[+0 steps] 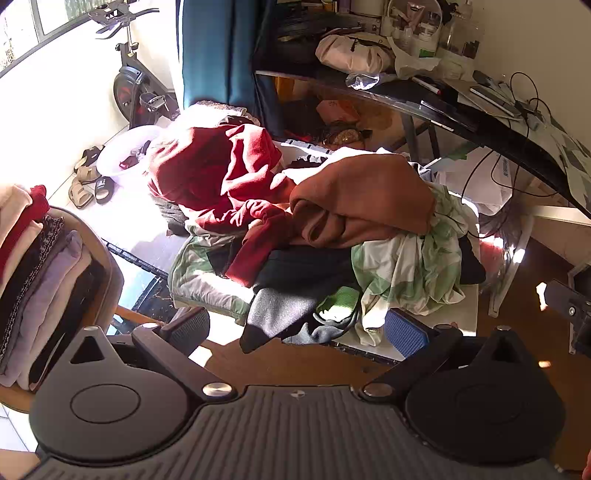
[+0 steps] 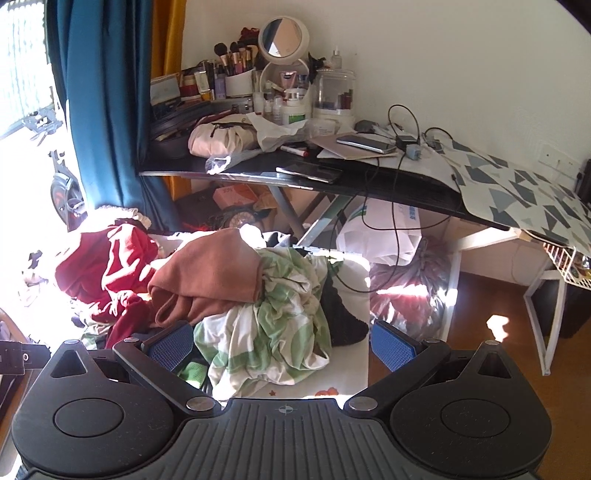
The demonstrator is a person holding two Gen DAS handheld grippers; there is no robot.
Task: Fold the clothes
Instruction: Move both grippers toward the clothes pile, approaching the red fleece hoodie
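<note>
A sunlit room is showing in both views: a black counter (image 2: 369, 181) along the white wall is carrying a round mirror (image 2: 283, 36), makeup brushes (image 2: 236, 55), bottles and cables, a teal curtain (image 2: 107, 110) is hanging at the window, and an exercise bike (image 1: 129, 81) is standing in the glare with sandals (image 1: 88, 184) on the floor beside it. Below the counter, the unfolded clothes pile (image 1: 317, 229) is lying heaped on a low white surface. A red garment (image 1: 221, 173) is lying at its left, a brown garment (image 1: 365, 199) is lying across the top beside it, a green-and-white patterned cloth (image 2: 269, 325) is spilling toward you, and dark pieces are lying underneath. At the left edge of the left view, a stack of folded clothes (image 1: 40, 280) is resting on a wooden chair (image 1: 107, 266). You are holding the left tool (image 1: 297, 328) above the near edge of the pile, its jaws spread wide and gripping nothing. You are holding the right tool (image 2: 282, 347) likewise wide open and empty, its blue pads (image 2: 393, 345) framing the patterned cloth without touching it.
</note>
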